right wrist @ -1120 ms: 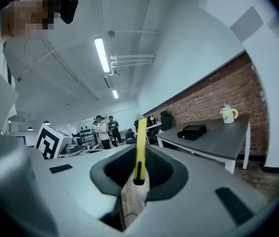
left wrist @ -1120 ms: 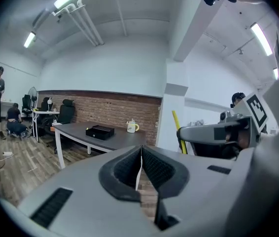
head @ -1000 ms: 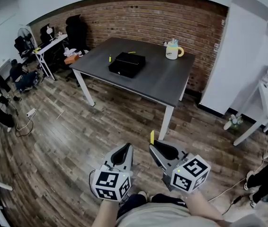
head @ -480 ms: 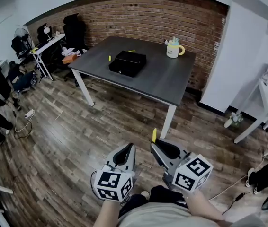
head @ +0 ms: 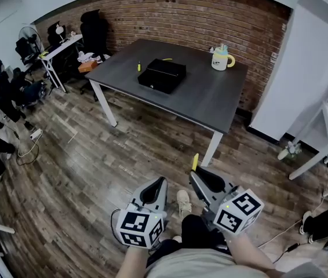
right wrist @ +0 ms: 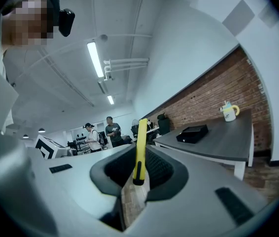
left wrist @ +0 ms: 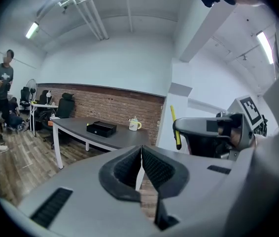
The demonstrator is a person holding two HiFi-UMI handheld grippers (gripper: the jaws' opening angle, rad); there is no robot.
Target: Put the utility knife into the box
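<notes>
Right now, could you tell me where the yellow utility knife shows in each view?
Head view: utility knife lower centre, in the right gripper.
Left gripper view: right of centre.
Right gripper view: centre, clamped between jaws.
Shared landmark: black box on the table.

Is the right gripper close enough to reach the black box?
Probably not yet. The right gripper, holding the utility knife, is far from the black box on the table; only wood floor lies between.

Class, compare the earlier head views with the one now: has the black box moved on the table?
No. The black box keeps its place on the table, left of the mug. Only the camera's framing has shifted.
</notes>
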